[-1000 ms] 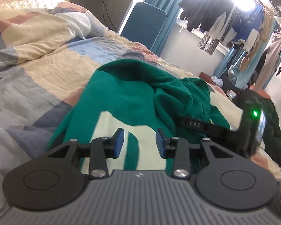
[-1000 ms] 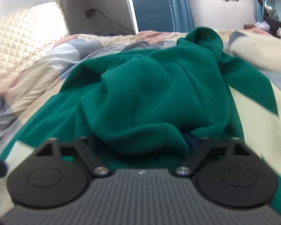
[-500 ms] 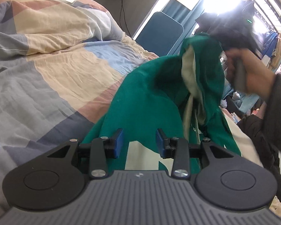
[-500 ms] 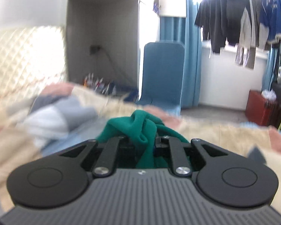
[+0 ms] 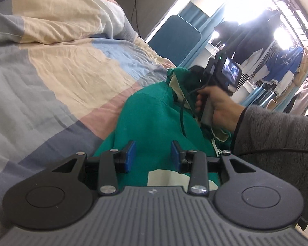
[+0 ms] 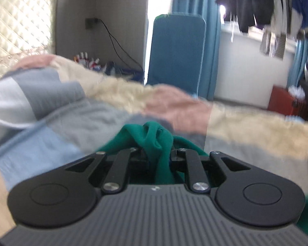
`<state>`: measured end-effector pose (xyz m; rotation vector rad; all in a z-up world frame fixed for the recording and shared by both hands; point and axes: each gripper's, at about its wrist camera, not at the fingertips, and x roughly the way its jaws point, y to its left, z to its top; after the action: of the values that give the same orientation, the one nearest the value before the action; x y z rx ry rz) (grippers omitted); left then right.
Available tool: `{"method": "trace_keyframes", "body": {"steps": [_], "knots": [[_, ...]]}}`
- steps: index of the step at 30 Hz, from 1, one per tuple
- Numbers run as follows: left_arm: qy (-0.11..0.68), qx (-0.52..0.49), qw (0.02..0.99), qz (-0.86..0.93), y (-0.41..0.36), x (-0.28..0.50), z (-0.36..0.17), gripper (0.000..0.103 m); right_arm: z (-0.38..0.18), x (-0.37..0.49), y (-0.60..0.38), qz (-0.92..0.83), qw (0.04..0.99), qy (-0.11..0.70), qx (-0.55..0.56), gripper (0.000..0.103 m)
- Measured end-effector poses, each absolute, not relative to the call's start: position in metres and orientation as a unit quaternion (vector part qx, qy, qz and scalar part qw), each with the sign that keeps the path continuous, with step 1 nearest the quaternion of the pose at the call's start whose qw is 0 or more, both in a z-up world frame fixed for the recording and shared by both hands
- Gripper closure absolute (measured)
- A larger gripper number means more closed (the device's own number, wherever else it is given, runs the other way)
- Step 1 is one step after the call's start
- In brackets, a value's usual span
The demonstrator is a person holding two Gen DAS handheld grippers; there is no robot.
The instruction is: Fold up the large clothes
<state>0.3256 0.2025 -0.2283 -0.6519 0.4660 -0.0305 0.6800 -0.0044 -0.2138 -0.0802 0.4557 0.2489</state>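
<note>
Spread across the patchwork bed cover (image 5: 67,75), the green sweatshirt (image 5: 154,123) shows cream patches near its lower edge and a cream lining where the cloth is turned over. Its near part lies on the bed directly ahead of the left gripper (image 5: 152,157), whose blue pads (image 5: 130,153) stand partly apart with only air between them, above the fabric and not touching it. Further right, the garment rises in a bunched ridge toward the right gripper (image 6: 159,155), gripped by a hand (image 5: 217,102) in a grey fleece sleeve (image 5: 277,131). From the right wrist view, a twisted wad of green cloth is pinched between that gripper's narrow jaws, which are opening slightly, with the cloth between them. Beyond stand a blue chair (image 6: 176,51) and hanging clothes (image 5: 277,67).
</note>
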Motion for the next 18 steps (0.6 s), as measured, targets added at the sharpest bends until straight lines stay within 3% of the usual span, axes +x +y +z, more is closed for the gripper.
{"method": "trace_keyframes", "body": {"steps": [2, 4, 6, 8, 18], "knots": [[0.232, -0.320, 0.918, -0.013, 0.203, 0.329, -0.228, 0.061, -0.214, 0.678, -0.011, 0.121, 0.965, 0.231, -0.023, 0.080], [0.234, -0.313, 0.920, -0.012, 0.202, 0.330, -0.226, 0.061, -0.207, 0.675, -0.018, 0.129, 0.963, 0.236, -0.012, 0.070], [0.234, -0.310, 0.922, -0.011, 0.200, 0.330, -0.226, 0.061, -0.199, 0.663, -0.027, 0.139, 0.960, 0.241, -0.007, 0.051], [0.235, -0.310, 0.921, -0.008, 0.199, 0.328, -0.225, 0.061, -0.189, 0.645, -0.043, 0.142, 0.960, 0.241, -0.005, 0.045], [0.242, -0.245, 0.939, 0.005, 0.178, 0.295, -0.191, 0.061, -0.137, 0.494, -0.131, 0.193, 0.947, 0.255, -0.002, 0.045]]}}
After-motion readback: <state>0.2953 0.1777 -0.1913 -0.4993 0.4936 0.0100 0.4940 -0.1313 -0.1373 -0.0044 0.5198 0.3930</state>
